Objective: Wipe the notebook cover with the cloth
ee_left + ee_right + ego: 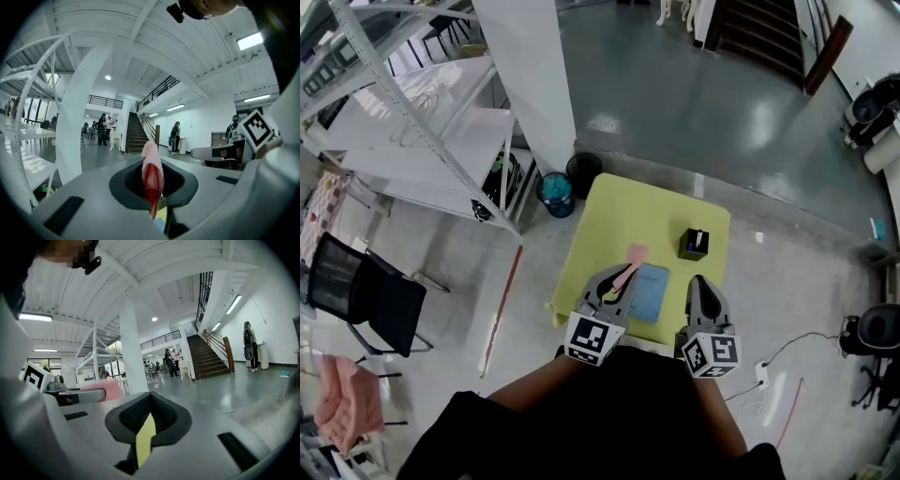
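We are holding the left gripper [617, 284] low over the near part of the yellow-green table [623, 211]. Its jaws are clamping the pink cloth [632, 259], which is sticking out past the tips along the left edge of the blue notebook [652, 296]. We cannot tell whether the cloth is touching the cover. The notebook is lying flat on the near half of the table, between our two grippers, and the left gripper's body is hiding its near left corner in the head view. We are keeping the right gripper [700, 286] just right of the notebook, its jaws pressed together on nothing, with only a strip of tabletop showing beneath them. A small black holder [694, 244] is standing on the table beyond the notebook, apart from it. On the floor past the table's far left corner, a teal bin [555, 192] and a black bin [583, 172] are sitting beside a white column [534, 75]. A white shelving rack [422, 122] and a black chair [366, 292] are standing well off to the left.
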{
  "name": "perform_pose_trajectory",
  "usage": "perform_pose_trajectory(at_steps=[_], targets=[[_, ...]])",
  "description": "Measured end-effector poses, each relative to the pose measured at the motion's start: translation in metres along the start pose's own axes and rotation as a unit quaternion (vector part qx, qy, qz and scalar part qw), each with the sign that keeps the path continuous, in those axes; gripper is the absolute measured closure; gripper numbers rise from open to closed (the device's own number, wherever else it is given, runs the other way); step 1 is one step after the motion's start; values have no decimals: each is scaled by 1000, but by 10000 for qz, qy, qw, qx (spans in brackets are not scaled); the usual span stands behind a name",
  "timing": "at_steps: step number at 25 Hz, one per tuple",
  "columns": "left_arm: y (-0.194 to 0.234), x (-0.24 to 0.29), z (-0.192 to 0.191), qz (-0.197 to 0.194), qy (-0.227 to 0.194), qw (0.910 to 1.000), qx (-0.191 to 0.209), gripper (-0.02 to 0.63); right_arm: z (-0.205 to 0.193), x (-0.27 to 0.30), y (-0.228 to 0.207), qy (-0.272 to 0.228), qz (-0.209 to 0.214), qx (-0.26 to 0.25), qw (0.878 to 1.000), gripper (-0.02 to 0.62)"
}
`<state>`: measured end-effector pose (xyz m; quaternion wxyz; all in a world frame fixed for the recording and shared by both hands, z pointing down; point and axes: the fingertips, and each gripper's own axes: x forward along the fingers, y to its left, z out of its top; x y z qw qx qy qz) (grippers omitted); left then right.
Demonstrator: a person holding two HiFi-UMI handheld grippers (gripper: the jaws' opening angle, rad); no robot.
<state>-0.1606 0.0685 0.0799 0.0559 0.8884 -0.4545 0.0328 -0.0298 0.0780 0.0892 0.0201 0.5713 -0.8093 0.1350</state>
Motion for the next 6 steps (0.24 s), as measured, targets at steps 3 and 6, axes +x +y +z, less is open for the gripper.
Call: perform_pose_trajectory(at_steps=[3,6], targets=[[2,-5,-4,3,49,10000,12,575,2,4,10,-24,99,-95,9999,563],[8,-8,-6,16,59,9999,-117,575,0,7,15,39,141,-132,9998,565]])
